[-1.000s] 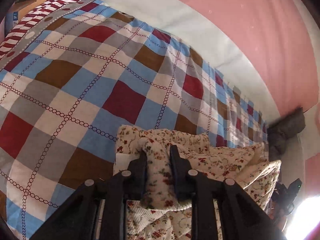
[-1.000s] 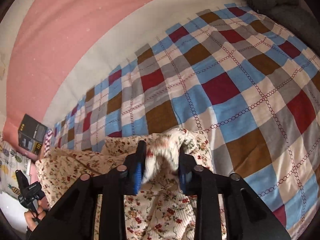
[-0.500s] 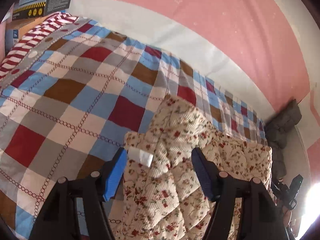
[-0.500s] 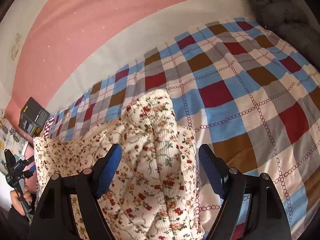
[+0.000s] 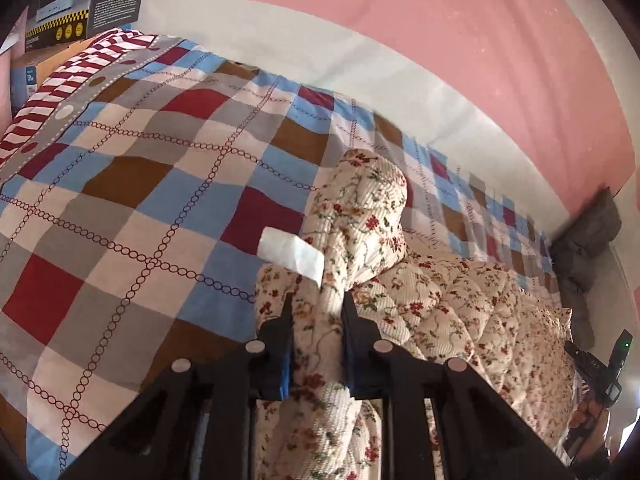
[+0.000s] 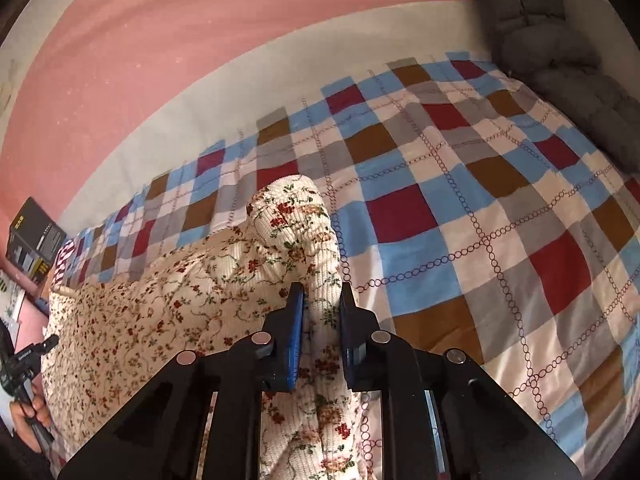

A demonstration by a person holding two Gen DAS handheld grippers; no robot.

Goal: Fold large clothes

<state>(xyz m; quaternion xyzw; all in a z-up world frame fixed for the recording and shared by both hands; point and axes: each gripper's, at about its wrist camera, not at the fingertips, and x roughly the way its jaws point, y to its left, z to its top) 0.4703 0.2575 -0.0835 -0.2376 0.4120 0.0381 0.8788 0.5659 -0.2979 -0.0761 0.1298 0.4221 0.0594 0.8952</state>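
Two corners pinched, floral garment point(image 5: 448, 300) bunched

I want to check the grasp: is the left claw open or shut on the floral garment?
Shut. The left claw pinches a bunched ridge of the floral garment between both fingers, with no gap showing.
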